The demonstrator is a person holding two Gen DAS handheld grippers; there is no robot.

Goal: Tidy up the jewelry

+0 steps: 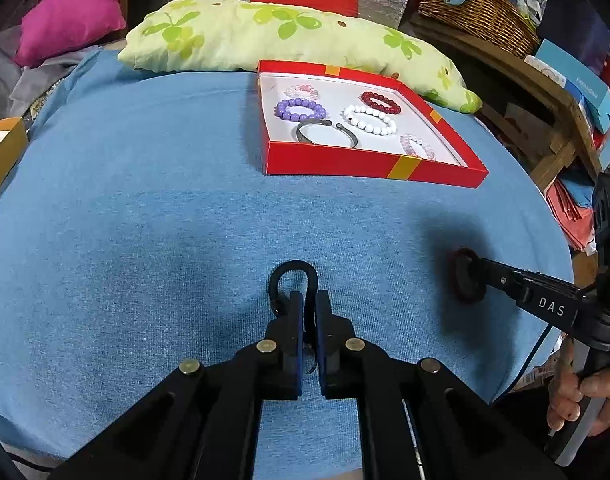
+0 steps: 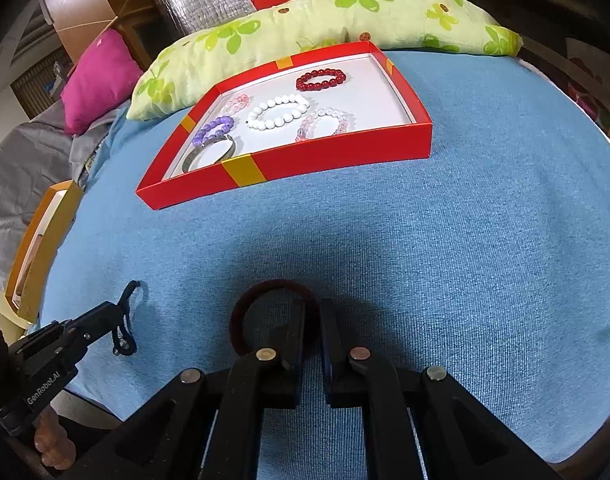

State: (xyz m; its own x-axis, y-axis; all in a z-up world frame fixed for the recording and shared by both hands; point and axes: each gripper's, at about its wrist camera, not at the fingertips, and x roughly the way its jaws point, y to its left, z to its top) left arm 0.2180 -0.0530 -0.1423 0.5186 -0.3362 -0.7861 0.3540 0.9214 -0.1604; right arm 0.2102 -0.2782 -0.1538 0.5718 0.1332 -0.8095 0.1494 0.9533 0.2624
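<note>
right gripper (image 2: 313, 320) pinches maroon band (image 2: 241, 312) — red tray (image 2: 305, 156) beyond.

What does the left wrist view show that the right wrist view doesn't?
Only the left wrist view shows the wicker basket and blue boxes on the wooden shelf at right, and the left gripper close up, jaws shut on a black hair tie.

Only the right wrist view shows the right gripper close up, shut on a dark red hair tie.

Both show the red box holding six bracelets, the blue cloth, the green pillow, the pink cushion and an orange box.
</note>
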